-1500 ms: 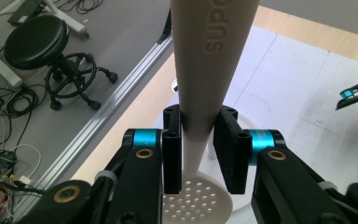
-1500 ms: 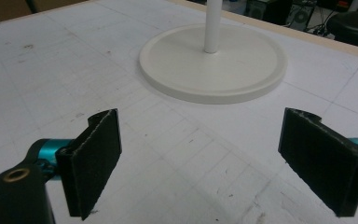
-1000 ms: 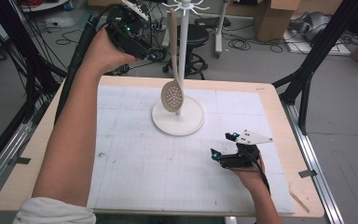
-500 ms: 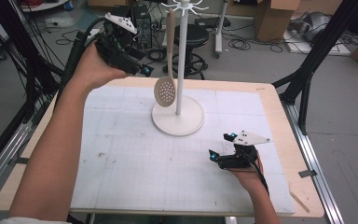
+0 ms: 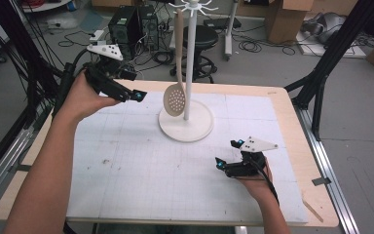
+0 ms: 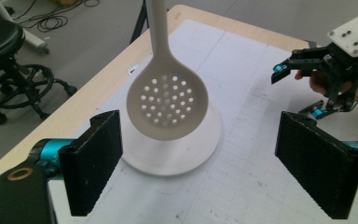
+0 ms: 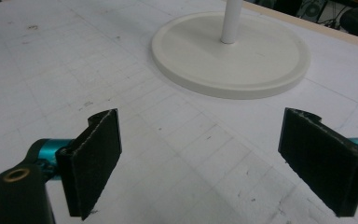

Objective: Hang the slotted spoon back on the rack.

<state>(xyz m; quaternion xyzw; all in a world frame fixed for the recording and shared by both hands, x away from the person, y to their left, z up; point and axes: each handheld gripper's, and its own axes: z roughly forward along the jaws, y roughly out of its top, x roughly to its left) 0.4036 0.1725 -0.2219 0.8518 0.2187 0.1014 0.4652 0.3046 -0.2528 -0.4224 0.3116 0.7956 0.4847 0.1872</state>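
A cream perforated spoon point(image 5: 174, 99) hangs by its handle from a hook on the white stand point(image 5: 190, 63). Its bowl is just above the stand's round base point(image 5: 185, 126). My left gripper point(image 5: 134, 95) is held in the air to the left of the spoon and points at it. Its jaws have just been opening and stand open with nothing between them. In the left gripper view the spoon point(image 6: 168, 102) hangs beyond the left gripper point(image 6: 198, 163), apart from both pads. My right gripper point(image 5: 227, 154) rests low on the mat at the front right, open and empty. The right gripper point(image 7: 200, 163) faces the stand's base point(image 7: 233, 56).
A white gridded mat point(image 5: 141, 170) covers the wooden table point(image 5: 292, 122). Behind the table stand a black stool point(image 5: 207, 36), computer cases point(image 5: 129, 24) and loose cables on the floor. Black frame legs point(image 5: 321, 83) rise at the right.
My left gripper has drawn back to the left and downward from the spoon's handle, with its jaws wider apart. The spoon now hangs straighter on the stand. The right gripper has not moved.
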